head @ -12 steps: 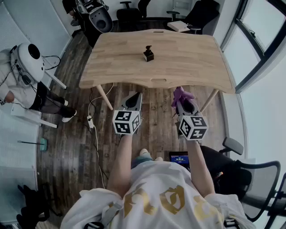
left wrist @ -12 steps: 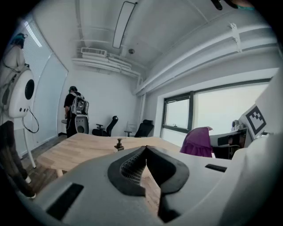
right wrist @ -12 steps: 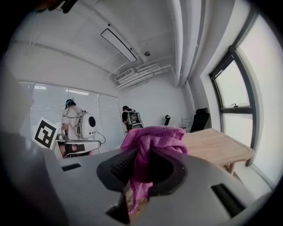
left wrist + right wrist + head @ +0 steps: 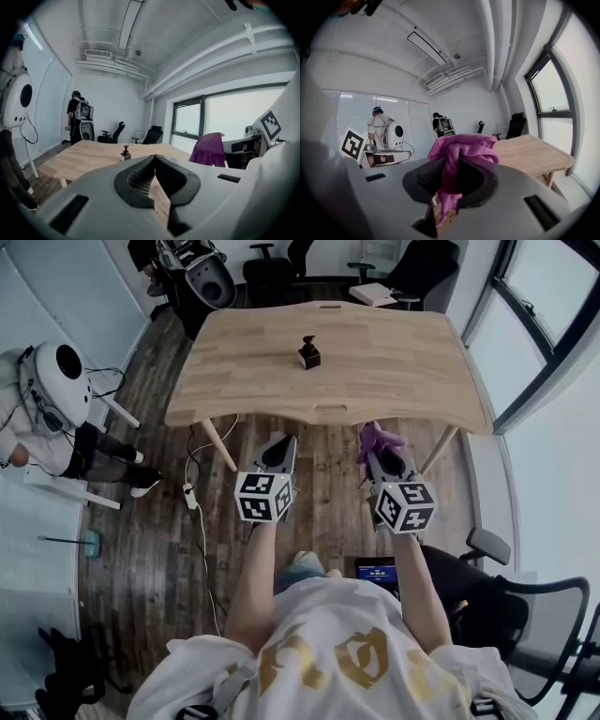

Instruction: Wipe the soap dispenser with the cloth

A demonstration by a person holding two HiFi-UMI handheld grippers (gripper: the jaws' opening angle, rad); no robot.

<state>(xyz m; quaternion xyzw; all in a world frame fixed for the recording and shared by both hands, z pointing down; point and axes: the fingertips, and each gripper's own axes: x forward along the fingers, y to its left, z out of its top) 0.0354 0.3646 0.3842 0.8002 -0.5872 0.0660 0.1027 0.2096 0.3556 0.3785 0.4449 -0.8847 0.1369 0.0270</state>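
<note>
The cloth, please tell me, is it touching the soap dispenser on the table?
No, the cloth is pinched in the right gripper short of the table, while the soap dispenser stands alone on it.

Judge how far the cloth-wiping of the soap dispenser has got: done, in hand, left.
Done: the purple cloth is clamped in the right gripper. In hand: both grippers hover short of the table, the left gripper shut and empty. Left: reaching the soap dispenser, which stands alone mid-table, and wiping it; no contact yet.
</note>
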